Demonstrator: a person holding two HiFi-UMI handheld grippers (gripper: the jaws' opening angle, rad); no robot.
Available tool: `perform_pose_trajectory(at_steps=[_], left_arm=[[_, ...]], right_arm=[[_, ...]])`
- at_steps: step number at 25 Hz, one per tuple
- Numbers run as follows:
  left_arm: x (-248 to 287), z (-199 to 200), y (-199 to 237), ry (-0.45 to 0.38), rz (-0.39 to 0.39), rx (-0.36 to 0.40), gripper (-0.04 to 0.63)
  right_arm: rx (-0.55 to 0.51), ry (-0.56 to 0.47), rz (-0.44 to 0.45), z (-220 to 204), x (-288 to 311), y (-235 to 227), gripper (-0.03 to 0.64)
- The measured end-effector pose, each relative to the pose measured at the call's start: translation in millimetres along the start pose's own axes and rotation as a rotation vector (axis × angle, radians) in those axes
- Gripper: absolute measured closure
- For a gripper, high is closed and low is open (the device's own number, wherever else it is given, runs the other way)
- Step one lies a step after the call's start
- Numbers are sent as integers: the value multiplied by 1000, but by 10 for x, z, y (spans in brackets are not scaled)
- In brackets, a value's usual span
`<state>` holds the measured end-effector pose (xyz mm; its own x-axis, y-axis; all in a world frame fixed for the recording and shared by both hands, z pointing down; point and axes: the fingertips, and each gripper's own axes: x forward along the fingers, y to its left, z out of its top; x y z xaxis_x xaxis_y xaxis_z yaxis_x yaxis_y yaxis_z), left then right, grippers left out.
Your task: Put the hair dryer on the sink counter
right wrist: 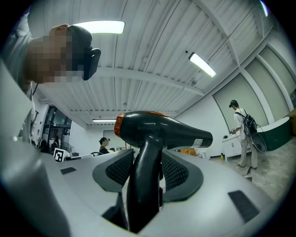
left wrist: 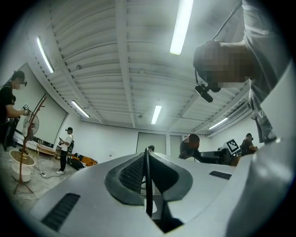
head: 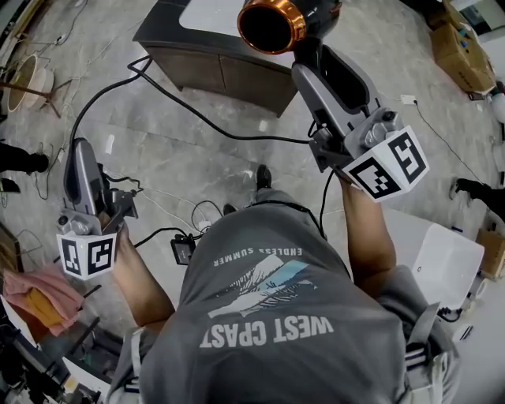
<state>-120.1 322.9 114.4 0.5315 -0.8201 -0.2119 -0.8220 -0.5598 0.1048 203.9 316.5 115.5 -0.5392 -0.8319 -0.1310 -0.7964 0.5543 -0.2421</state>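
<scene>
Black plastic body, copper-orange ring at the mouth: the hair dryer (head: 272, 24) is off the ground, carried high at the top of the head view. Its barrel lies crosswise above its handle.

Grip: the right gripper (right wrist: 147, 173) has the dryer by the handle. Jaws stand wide, ribbed pads pressing on either side of the black grip, barrel riding above the jaw tips. The handle sits upright between the pads and the hold looks sound.

Idle side: the left gripper (left wrist: 147, 185) has its jaws together with nothing between them. It hangs low at the person's left, well apart from the dryer.

Ahead: a dark cabinet (head: 205, 67) with a pale top, seen just beyond and beneath the dryer in the head view. I take this for the sink counter, though no basin shows. A black cord (head: 197, 114) trails over the grey stone floor (head: 197, 173) in front of it; I cannot tell whether it belongs to the dryer.

Step in hand, by my reading: the carry. Dryer grasped, not yet set down.

Next move calls for:
- bringing the right gripper forward until the dryer is over the pale top
- lowering until the body rests on that surface, likely on its side
- opening the jaws only once the weight is taken.

Caution: the barrel makes it top-heavy, so it may roll on release. A trailing cord could drag it.
</scene>
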Motion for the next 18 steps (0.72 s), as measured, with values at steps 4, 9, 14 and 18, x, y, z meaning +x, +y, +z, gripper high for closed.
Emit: perform_pose_trajectory(at_steps=[4, 9, 14, 18], left_arm=[[69, -18, 31, -8, 38, 11, 560], [83, -46, 73, -18, 88, 17, 560], [173, -61, 78, -26, 128, 33, 560], [389, -111, 74, -22, 157, 51, 560]], right_arm=[[3, 5, 36, 13, 150, -122, 408], [13, 16, 85, -25, 327, -207, 408], [19, 22, 131, -22, 494, -339, 408], [35, 23, 159, -21, 667, -602, 408]])
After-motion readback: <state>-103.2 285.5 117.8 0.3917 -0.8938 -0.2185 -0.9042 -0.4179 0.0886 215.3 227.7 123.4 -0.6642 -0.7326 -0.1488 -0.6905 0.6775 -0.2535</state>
